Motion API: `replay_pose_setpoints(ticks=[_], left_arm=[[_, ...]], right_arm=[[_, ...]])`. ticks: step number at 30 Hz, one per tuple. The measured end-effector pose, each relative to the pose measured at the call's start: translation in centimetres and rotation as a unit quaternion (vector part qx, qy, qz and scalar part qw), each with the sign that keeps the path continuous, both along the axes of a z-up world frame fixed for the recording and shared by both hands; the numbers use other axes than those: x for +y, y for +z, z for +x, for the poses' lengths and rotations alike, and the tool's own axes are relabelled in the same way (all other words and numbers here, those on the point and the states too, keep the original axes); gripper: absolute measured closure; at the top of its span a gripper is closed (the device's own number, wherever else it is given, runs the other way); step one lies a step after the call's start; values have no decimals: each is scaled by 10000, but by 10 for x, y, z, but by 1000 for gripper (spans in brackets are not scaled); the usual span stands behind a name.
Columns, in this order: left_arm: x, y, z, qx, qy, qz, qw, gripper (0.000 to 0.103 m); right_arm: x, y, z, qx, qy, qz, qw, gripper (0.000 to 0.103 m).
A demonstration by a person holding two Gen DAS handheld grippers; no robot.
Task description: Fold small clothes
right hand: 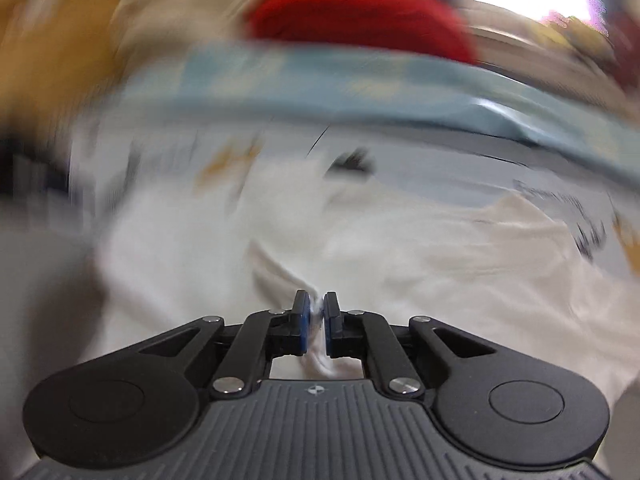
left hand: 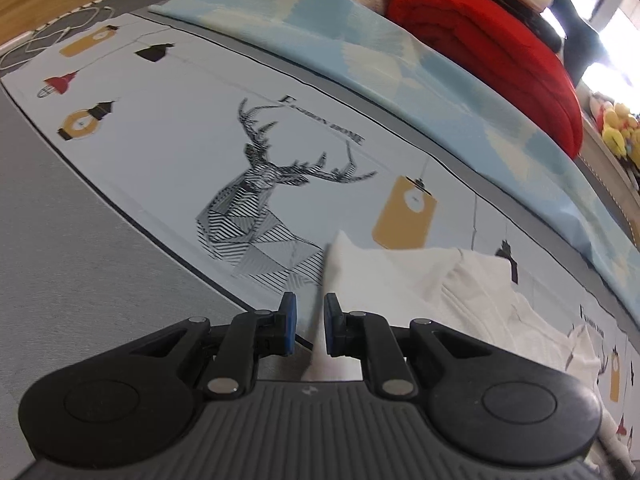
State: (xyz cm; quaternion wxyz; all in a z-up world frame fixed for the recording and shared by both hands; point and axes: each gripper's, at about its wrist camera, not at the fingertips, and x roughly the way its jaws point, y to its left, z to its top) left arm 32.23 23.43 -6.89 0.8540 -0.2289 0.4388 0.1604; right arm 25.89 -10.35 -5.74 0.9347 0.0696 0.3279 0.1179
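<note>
Fabric of white garment (right hand: 400, 248) pinched in right gripper (right hand: 316, 312).

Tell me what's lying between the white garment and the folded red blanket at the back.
In the left wrist view, between the white garment and the red blanket lie a strip of the printed sheet, then a light blue patterned cloth.

A: Open ground?
B: Printed sheet (left hand: 168, 152), ten to twelve o'clock, flat.
A: Obstructions?
B: Blue cloth (left hand: 400, 80) and red bundle (left hand: 500, 64), one to two o'clock; white garment (left hand: 440, 292) at three
</note>
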Motion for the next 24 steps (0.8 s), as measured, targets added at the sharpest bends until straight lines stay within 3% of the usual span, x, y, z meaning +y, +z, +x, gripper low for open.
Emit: replay_pose_setpoints(ticks=[2, 4, 8, 13, 18, 19, 21, 23, 24], left_arm=[[-5, -1, 1, -7, -14, -4, 10000, 89], [-11, -2, 3, -9, -63, 20, 10000, 89], [-24, -7, 9, 58, -226, -33, 9997, 89], [-40, -13, 17, 101, -509, -167, 9985, 89], [-50, -21, 20, 173, -758, -361, 9963, 89], [-49, -24, 20, 236, -761, -428, 9959, 89], [-47, -33, 20, 528, -742, -466, 9948, 89], [-43, -38, 18, 779, -595, -226, 9949, 89], [-39, -39, 17, 874, -459, -62, 9951, 89]], right_arm=[[-43, 13, 4, -235, -927, 551, 9939, 97], [-87, 14, 7, -204, -1753, 1058, 9786, 97], [-140, -3, 13, 139, -2555, 1058, 9609, 97], [-163, -20, 16, 517, -2758, 1340, 9504, 97], [-155, 1, -3, -391, -2743, 1430, 9502, 97], [-158, -1, -3, -374, -2751, 1560, 9480, 97], [-167, -17, 10, 363, -2871, 1740, 9413, 96], [-170, -38, 20, 1226, -3176, 1267, 9317, 95], [-173, -43, 18, 1308, -3314, 1214, 9265, 93]])
